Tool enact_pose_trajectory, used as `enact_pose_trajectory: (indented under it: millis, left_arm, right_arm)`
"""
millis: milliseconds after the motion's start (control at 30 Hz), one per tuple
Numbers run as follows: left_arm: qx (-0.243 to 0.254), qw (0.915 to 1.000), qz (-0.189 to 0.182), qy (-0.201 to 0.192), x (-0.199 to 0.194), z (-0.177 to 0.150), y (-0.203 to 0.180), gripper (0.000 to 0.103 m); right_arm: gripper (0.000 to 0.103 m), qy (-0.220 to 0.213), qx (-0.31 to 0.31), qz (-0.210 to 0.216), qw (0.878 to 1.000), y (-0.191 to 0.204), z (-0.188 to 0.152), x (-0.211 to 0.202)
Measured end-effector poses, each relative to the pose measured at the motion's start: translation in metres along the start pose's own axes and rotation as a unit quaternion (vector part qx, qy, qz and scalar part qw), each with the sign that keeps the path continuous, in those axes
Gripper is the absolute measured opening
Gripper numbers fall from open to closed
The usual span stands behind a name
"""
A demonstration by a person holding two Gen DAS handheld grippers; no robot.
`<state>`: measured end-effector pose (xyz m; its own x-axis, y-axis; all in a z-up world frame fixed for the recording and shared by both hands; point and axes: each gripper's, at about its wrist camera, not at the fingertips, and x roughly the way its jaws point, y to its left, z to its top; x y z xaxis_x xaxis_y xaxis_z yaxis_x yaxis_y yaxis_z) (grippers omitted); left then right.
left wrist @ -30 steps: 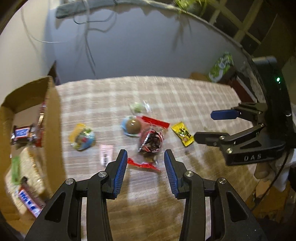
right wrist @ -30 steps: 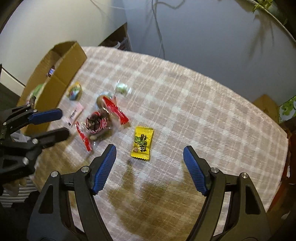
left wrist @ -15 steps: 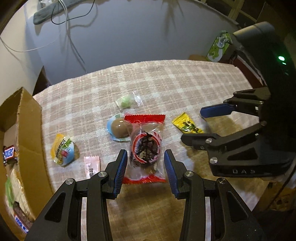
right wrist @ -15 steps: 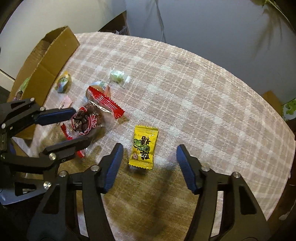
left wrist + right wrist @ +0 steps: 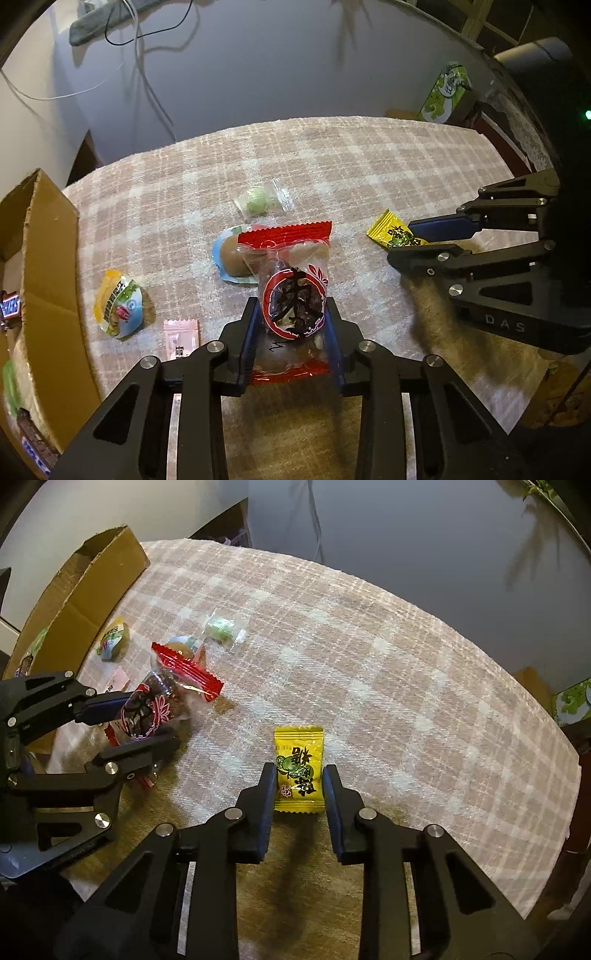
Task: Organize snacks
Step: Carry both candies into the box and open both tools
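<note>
My left gripper (image 5: 291, 314) is shut on a clear red-trimmed snack packet (image 5: 291, 291), which also shows in the right wrist view (image 5: 155, 701). My right gripper (image 5: 299, 779) is shut on a yellow candy packet (image 5: 298, 768), seen in the left wrist view too (image 5: 395, 232). On the checked tablecloth (image 5: 369, 166) lie a brown chocolate ball in a blue wrapper (image 5: 231, 254), a green candy in clear wrap (image 5: 258, 199), a yellow-blue jelly cup (image 5: 118, 310) and a small pink sachet (image 5: 181, 338).
An open cardboard box (image 5: 48, 266) with snack bars inside stands at the table's left edge; it also shows in the right wrist view (image 5: 85, 590). A green box (image 5: 445, 96) sits beyond the table's far right. The wall is close behind the table.
Both grippers moved down and forward to the table. The left closed around the red-trimmed packet, the right closed from wide open onto the yellow candy.
</note>
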<state>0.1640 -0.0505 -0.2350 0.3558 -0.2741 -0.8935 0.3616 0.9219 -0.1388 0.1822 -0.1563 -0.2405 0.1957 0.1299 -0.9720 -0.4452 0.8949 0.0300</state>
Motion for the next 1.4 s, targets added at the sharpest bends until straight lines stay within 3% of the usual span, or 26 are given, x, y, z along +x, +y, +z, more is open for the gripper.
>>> enact_pose_trajectory:
  millis: [367,700,1400]
  left_arm:
    - [-0.029,0.9987,-0.022,-0.036,-0.041,-0.002,0.007,0.031]
    - [-0.073,0.9945,-0.006,-0.074,-0.087,-0.010,0.038,0.031]
    - [-0.161,0.9784,0.064,-0.113,-0.140,-0.047,0.134,0.031]
  right_arm:
    - [0.025,-0.026,0.014,0.016,0.999,-0.014,-0.010,-0.032]
    - [0.025,-0.070,-0.012,0.027,0.997,0.008,0.006,-0.083]
    - [0.025,-0.121,-0.109,0.074,0.984,0.135,0.101,-0.114]
